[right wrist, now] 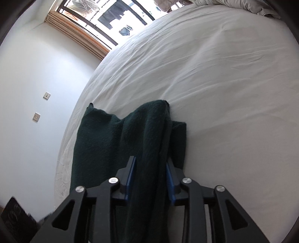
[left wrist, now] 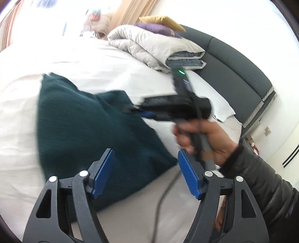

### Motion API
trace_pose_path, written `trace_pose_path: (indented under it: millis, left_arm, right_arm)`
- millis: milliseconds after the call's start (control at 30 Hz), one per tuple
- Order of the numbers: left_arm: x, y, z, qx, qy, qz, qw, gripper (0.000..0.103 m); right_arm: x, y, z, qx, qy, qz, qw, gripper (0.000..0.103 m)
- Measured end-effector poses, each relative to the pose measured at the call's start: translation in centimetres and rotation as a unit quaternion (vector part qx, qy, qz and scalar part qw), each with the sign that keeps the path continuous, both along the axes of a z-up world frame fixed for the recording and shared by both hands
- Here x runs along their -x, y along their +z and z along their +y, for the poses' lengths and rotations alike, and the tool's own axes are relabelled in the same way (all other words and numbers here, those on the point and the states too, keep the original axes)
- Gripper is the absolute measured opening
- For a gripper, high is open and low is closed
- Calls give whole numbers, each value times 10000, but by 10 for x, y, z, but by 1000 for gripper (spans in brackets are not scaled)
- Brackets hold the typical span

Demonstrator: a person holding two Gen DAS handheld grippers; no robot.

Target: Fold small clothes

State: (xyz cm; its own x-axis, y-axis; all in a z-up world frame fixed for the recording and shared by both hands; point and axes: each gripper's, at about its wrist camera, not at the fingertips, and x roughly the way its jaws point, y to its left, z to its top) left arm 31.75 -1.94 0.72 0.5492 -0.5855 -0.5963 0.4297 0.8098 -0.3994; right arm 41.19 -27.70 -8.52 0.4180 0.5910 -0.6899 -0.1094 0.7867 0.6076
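Note:
A dark green knitted garment (left wrist: 84, 127) lies on the white bed sheet (left wrist: 84, 61). My left gripper (left wrist: 145, 168) is open and empty, hovering over the garment's near edge. My right gripper (left wrist: 138, 110) shows in the left wrist view, held by a hand (left wrist: 203, 140), with its tips at the garment's right side. In the right wrist view my right gripper (right wrist: 150, 168) is shut on a bunched fold of the green garment (right wrist: 104, 142), lifted off the sheet (right wrist: 214, 84). The rest of the garment lies flat to the left.
A folded grey-white duvet (left wrist: 158, 46) with purple and yellow pillows (left wrist: 160, 24) sits at the head of the bed by the dark headboard (left wrist: 233, 61). A cable (left wrist: 164, 196) trails over the near bed edge. A window (right wrist: 104, 16) and a wall with sockets (right wrist: 41, 106) lie beyond the bed.

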Motion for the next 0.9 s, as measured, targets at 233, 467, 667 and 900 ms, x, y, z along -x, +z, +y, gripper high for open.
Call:
trace_pose_path:
  millis: [233, 467, 667, 900]
  left_arm:
    - [-17, -19, 38, -670, 357, 145, 9970, 69]
    - [-10, -51, 22, -1274, 280, 57, 9914, 69]
    - [-9, -79, 10, -1493, 182, 40, 9886, 69]
    - [-5, -46, 30, -1216, 464, -272, 9911, 69]
  right_arm:
    - [51, 7, -3, 397, -130, 46, 9991, 48]
    - [86, 9, 20, 1264, -204, -141, 9917, 32]
    - [108, -5, 16, 1440, -495, -215, 9881, 43]
    - [113, 21, 11, 1258, -822, -525, 9873, 40]
